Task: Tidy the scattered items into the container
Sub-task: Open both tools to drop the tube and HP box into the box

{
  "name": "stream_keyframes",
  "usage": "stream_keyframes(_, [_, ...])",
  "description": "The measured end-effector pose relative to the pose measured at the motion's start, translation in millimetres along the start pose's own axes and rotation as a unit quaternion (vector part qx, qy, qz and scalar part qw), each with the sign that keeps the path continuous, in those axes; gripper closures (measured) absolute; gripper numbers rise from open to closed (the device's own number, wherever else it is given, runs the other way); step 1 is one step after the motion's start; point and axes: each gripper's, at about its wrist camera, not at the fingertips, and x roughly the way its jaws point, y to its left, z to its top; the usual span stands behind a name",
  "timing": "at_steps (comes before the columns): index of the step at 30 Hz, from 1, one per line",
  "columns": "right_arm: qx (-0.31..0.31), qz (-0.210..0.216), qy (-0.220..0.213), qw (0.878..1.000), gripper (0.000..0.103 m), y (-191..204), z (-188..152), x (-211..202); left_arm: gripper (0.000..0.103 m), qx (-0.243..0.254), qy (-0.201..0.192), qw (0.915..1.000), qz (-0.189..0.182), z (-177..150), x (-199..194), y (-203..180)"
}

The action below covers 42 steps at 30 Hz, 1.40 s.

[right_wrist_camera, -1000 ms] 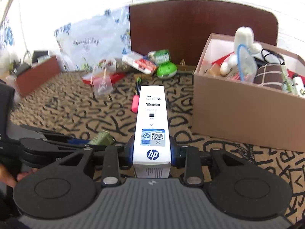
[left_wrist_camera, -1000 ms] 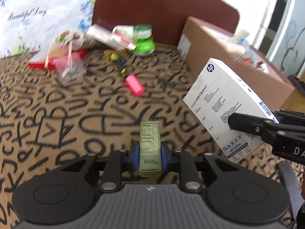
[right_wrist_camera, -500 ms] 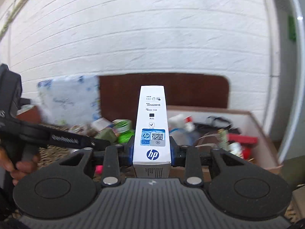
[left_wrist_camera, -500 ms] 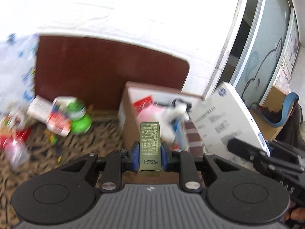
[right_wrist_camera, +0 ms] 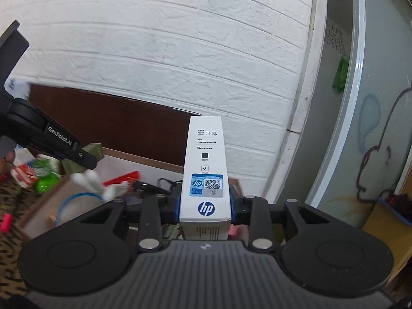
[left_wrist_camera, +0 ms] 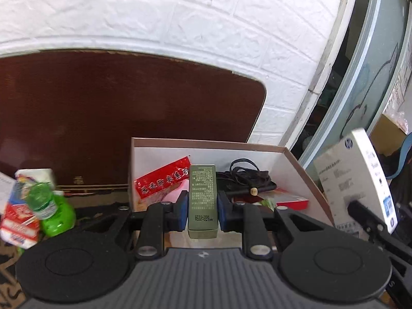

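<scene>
White brick wall (left_wrist_camera: 180,25) and a dark headboard (left_wrist_camera: 128,103) stood behind one cardboard box (left_wrist_camera: 303,170), the container, already holding a red packet (left_wrist_camera: 162,180) and a black cable (left_wrist_camera: 247,177). Within the second, both grippers had risen from the patterned cover to the box's open top, so release seemed near. Right gripper (right_wrist_camera: 204,203): jaws clamped on one white HP carton (right_wrist_camera: 204,159). Left gripper (left_wrist_camera: 202,206): jaws clamped on one olive carton (left_wrist_camera: 202,195). Two green bottles (left_wrist_camera: 51,211) and one pink item (right_wrist_camera: 5,222) remained outside.
</scene>
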Motion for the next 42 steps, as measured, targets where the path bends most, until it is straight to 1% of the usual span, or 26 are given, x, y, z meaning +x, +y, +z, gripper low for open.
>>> stream_keyframes(5, [-0.067,-0.032,0.002,0.997,0.071,13.7,3.3,45.2,0.08,0.007,0.017,0.9997,0.016,-0.5,32.0,7.6])
stream_keyframes(6, [-0.077,-0.029,0.008,0.997,0.07,17.2,2.8,55.5,0.08,0.005,0.018,0.9997,0.014,-1.3,35.7,10.6])
stream_keyframes(7, [-0.087,-0.017,0.018,0.996,0.07,21.9,2.6,66.0,0.076,0.004,0.013,0.9999,0.009,-3.1,35.9,13.2])
stream_keyframes(8, [-0.097,-0.001,0.031,0.995,0.067,27.3,0.6,75.4,0.056,0.003,0.007,1.0,-0.002,-4.1,34.1,15.7])
stream_keyframes(9, [-0.106,0.014,0.035,0.994,0.056,33.4,-3.0,77.7,0.028,-0.001,0.001,0.9999,-0.015,-5.3,31.3,18.4])
stream_keyframes(10, [-0.112,0.027,0.036,0.993,0.051,38.4,-4.1,77.5,0.02,-0.003,-0.008,0.9997,-0.021,-6.9,27.3,20.7])
stream_keyframes(11, [-0.112,0.038,0.032,0.992,0.046,41.4,-4.6,74.0,0.017,-0.002,-0.02,0.9995,-0.023,-8.2,23.1,21.9])
stream_keyframes(12, [-0.106,0.048,0.031,0.993,0.042,42.7,-3.8,70.4,0.017,0.001,-0.029,0.9993,-0.026,-9.0,19.2,22.3])
stream_keyframes(13, [-0.095,0.058,0.032,0.993,0.039,43.4,-4.4,67.6,0.017,0.001,-0.029,0.9992,-0.028,-9.1,16.9,22.7])
stream_keyframes(15, [-0.075,0.068,0.032,0.994,0.023,42.5,-3.4,58.2,0.016,-0.009,-0.026,0.9992,-0.029,-10.0,12.3,24.7])
stream_keyframes(17, [-0.061,0.074,0.029,0.995,0.018,40.8,-4.2,48.7,0.013,-0.015,-0.027,0.999,-0.033,-12.8,6.0,25.8])
stream_keyframes(20, [-0.05,0.074,0.027,0.996,0.013,37.9,-4.7,35.0,0.013,-0.015,-0.028,0.9989,-0.035,-18.8,-4.8,24.4])
stream_keyframes(23, [-0.047,0.065,0.031,0.996,0.013,36.0,-6.2,23.2,0.012,0.001,-0.027,0.9991,-0.031,-24.7,-10.4,17.5])
stream_keyframes(25, [-0.042,0.059,0.029,0.997,0.014,35.6,-7.9,13.3,0.012,0.011,-0.031,0.999,-0.03,-29.2,-16.4,13.5])
stream_keyframes(26, [-0.036,0.054,0.027,0.998,0.02,33.6,-7.6,11.2,0.011,0.014,-0.033,0.9989,-0.03,-31.6,-20.2,12.5])
stream_keyframes(27, [-0.029,0.05,0.025,0.998,0.033,31.7,-7.8,8.1,0.01,0.017,-0.035,0.9988,-0.03,-33.8,-23.7,11.9])
stream_keyframes(29, [-0.021,0.049,0.033,0.998,0.046,27.6,-8.0,5.8,0.01,0.02,-0.036,0.9988,-0.026,-36.8,-29.3,10.7])
stream_keyframes(30, [-0.02,0.051,0.042,0.998,0.052,26.1,-8.7,8.4,0.01,0.021,-0.035,0.9989,-0.024,-37.7,-32.1,10.7])
stream_keyframes(32, [-0.014,0.057,0.065,0.996,0.056,24.4,-11.2,20.6,0.01,0.019,-0.036,0.999,-0.02,-38.9,-36.9,12.0])
stream_keyframes(35, [-0.006,0.056,0.08,0.995,0.056,25.9,-12.8,49.2,0.01,0.016,-0.035,0.9992,-0.014,-39.8,-41.7,12.8])
stream_keyframes(37, [-0.005,0.068,0.076,0.995,0.055,28.6,-11.8,65.9,0.01,0.017,-0.035,0.9992,-0.011,-40.3,-44.7,13.9])
stream_keyframes(38, [0.0,0.085,0.078,0.993,0.052,29.4,-10.9,72.3,0.01,0.018,-0.035,0.9992,-0.009,-41.2,-46.9,14.6])
stream_keyframes(39, [0.004,0.1,0.083,0.991,0.046,30.7,-9.6,76.4,0.009,0.019,-0.036,0.9992,-0.007,-42.0,-49.0,15.7])
stream_keyframes(40, [0.009,0.105,0.082,0.991,0.044,31.7,-9.4,77.2,0.009,0.019,-0.036,0.9991,-0.004,-42.8,-50.9,16.6])
stream_keyframes(42, [0.01,0.087,0.071,0.994,0.034,33.8,-9.6,66.9,0.009,0.02,-0.036,0.9991,0.002,-44.0,-53.2,17.2])
